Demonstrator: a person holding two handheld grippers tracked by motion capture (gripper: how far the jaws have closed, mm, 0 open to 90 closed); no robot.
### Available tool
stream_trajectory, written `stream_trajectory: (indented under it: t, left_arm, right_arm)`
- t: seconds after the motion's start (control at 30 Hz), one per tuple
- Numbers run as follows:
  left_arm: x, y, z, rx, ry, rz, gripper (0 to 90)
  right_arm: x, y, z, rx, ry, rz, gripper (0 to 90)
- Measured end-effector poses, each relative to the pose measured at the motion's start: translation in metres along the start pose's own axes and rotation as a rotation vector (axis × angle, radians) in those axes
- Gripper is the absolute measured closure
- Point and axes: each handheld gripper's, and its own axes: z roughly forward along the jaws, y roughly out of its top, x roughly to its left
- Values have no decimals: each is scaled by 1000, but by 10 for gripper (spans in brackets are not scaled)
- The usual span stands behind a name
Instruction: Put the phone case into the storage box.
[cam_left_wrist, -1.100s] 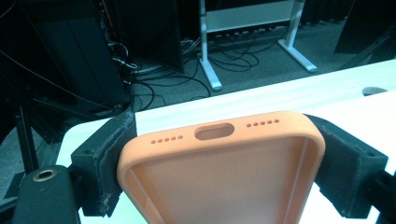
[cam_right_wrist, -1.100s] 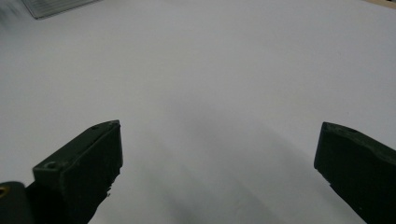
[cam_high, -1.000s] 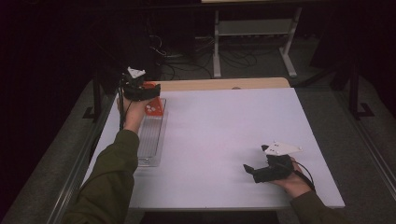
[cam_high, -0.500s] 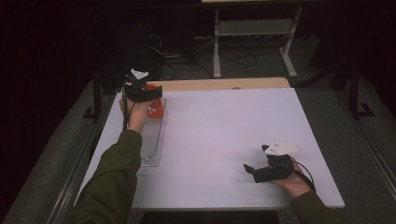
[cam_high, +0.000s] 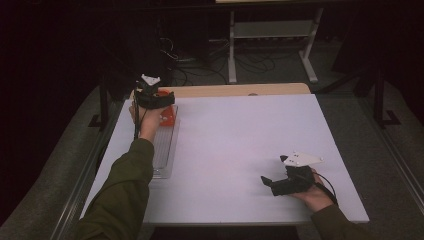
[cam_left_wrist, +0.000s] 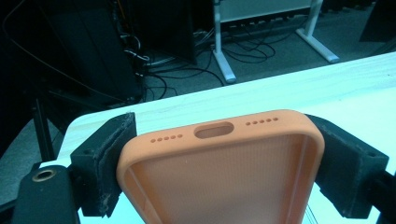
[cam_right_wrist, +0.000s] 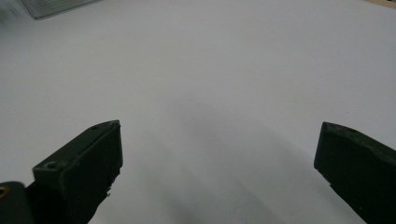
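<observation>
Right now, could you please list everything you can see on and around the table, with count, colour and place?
Orange soft phone case: one, orange, clamped between the left gripper's jaws above the table's far left corner.
Clear plastic tray: one, transparent, lying along the table's left edge under the left hand.
White table: one, white top, with a pale wooden strip along its far edge.
White metal stand: one, white, on the floor beyond the table.
Black cables: several, black, on the floor behind the table.
Left gripper: one, black, shut on the case.
Right gripper: one, black, jaws open, low over the table's near right part.
Olive sleeves: two, olive green, at the bottom edge.
</observation>
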Motion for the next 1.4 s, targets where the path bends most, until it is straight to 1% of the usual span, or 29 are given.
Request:
stream_trajectory:
  t: [0.03, 0.07, 0.1, 0.13, 0.2, 0.27, 0.3, 0.33, 0.37, 0.4, 0.43, 0.47, 0.5, 0.53, 0.57, 0.6, 0.73, 0.77, 0.83, 0.87, 0.9, 0.93, 1.0, 1.03, 1.13, 1.2, 1.3, 1.33, 1.4]
  left_arm:
    - [0, 0, 1, 4, -1, 10, 141]
    - [0, 0, 1, 4, -1, 10, 141]
    - [-1, 0, 2, -6, -2, -2, 141]
    - [0, 1, 4, -2, -4, 5, 141]
    - [1, 2, 5, 7, -4, 7, 140]
    - [1, 2, 6, 5, -2, 7, 140]
    - [1, 2, 7, 3, -3, 1, 140]
    - [2, 3, 7, 9, -1, 7, 140]
    - [1, 3, 8, 0, -1, -2, 140]
    - [1, 4, 10, 10, -2, 6, 140]
    - [1, 4, 10, 10, -2, 6, 140]
    - [2, 4, 11, 13, -2, 15, 140]
    - [1, 4, 12, 13, -3, 8, 140]
    - [2, 5, 13, 20, 0, 16, 140]
    - [2, 5, 15, 14, -2, 11, 140]
    - [2, 6, 15, 20, -1, 14, 140]
    - [1, 6, 18, 16, -6, 15, 140]
    - [1, 7, 19, 20, -8, 28, 140]
    - [1, 7, 21, 21, -11, 30, 139]
    - [2, 7, 21, 16, -10, 22, 139]
    - [2, 7, 21, 16, -10, 22, 139]
    - [3, 6, 22, 16, -10, 25, 138]
    - [3, 6, 22, 17, -8, 24, 137]
    - [3, 6, 22, 15, -10, 24, 136]
    - [3, 6, 23, 13, -13, 17, 136]
    - [3, 5, 24, 20, -4, 25, 130]
    - [3, 6, 24, 16, -1, 25, 116]
    - [4, 5, 24, 13, -1, 19, 107]
    - [4, 5, 24, 19, 0, 21, 98]
  right_arm:
    - [0, 0, 0, -4, -1, -7, 5]
    - [0, 0, 0, -4, -2, -9, 5]
    - [-1, 0, 0, -5, -1, -11, 5]
    - [-1, 0, 1, -5, 0, -13, 5]
    - [0, 0, 1, -2, 0, -8, 5]
    - [0, 0, 1, -2, 0, -7, 5]
    - [0, 0, 0, -2, -1, -4, 5]
    - [0, 0, 0, -2, -1, -4, 5]
    - [0, 0, 0, -2, 0, -3, 5]
    - [-1, -1, 0, -2, 0, -6, 5]
    - [-1, -1, 0, -2, 0, -6, 5]
    - [-1, -1, 0, -1, 0, -8, 5]
    - [-1, -1, 0, 0, 2, -1, 5]
    - [0, -1, 0, 3, 4, 5, 5]
    - [0, -1, 0, 3, 4, 5, 5]
    - [0, -1, 0, 3, 4, 5, 5]
    - [-1, -1, 0, 4, 4, 8, 5]
    - [-1, -2, 0, 2, 4, 6, 5]
    - [-1, -2, 0, 3, 4, 7, 5]
    - [-1, -2, 0, 3, 4, 6, 5]
    - [-1, -2, 0, 3, 4, 6, 5]
    - [-2, -2, 0, -2, 3, -4, 5]
    - [-1, -2, 0, 3, 6, 6, 5]
    - [-2, -2, 0, -4, 3, -5, 5]
    - [-2, -2, 0, 0, 4, 0, 5]
    - [-2, -2, 0, -2, 4, -4, 5]
    - [-1, -2, 0, 0, 4, 0, 5]
    - [-2, -2, 0, 0, 4, 0, 5]
    - [-2, -2, 0, -1, 4, 0, 5]
